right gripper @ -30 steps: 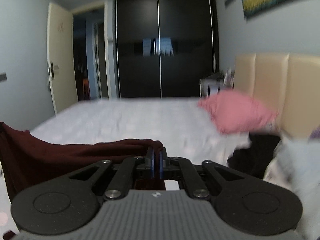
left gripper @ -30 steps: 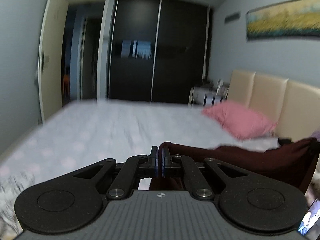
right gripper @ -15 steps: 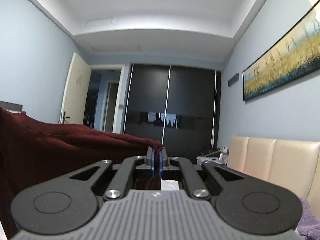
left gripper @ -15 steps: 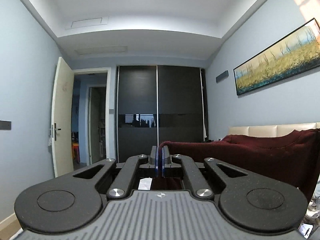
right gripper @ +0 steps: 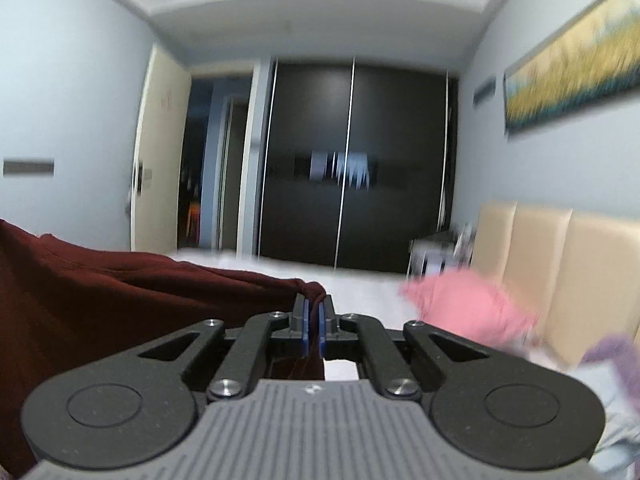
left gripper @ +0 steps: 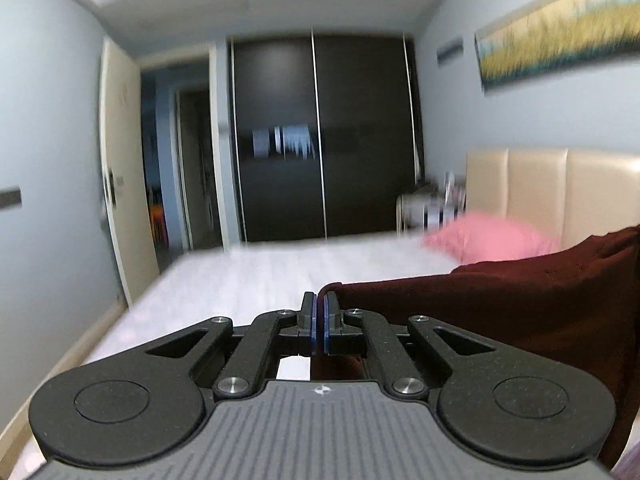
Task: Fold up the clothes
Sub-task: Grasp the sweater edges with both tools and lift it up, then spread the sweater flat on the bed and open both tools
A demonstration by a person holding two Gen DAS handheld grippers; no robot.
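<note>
A dark maroon garment (left gripper: 520, 312) hangs stretched in the air between my two grippers, above the bed. My left gripper (left gripper: 319, 320) is shut on one corner of it, and the cloth runs off to the right in the left wrist view. In the right wrist view the same maroon garment (right gripper: 120, 304) spreads to the left, with my right gripper (right gripper: 313, 324) shut on its other corner. The lower part of the cloth hangs below both views, out of sight.
A white bed (left gripper: 280, 276) lies ahead and below, with a pink pillow (left gripper: 492, 240) against a beige headboard (left gripper: 560, 192). A dark sliding wardrobe (left gripper: 320, 136) fills the far wall, an open door (left gripper: 124, 184) to its left. Purple and white laundry (right gripper: 612, 364) lies at the right.
Both grippers, still holding the garment, have tilted back down from the ceiling view of half a second ago; the bed and pillow are in sight again and both views are blurred.
</note>
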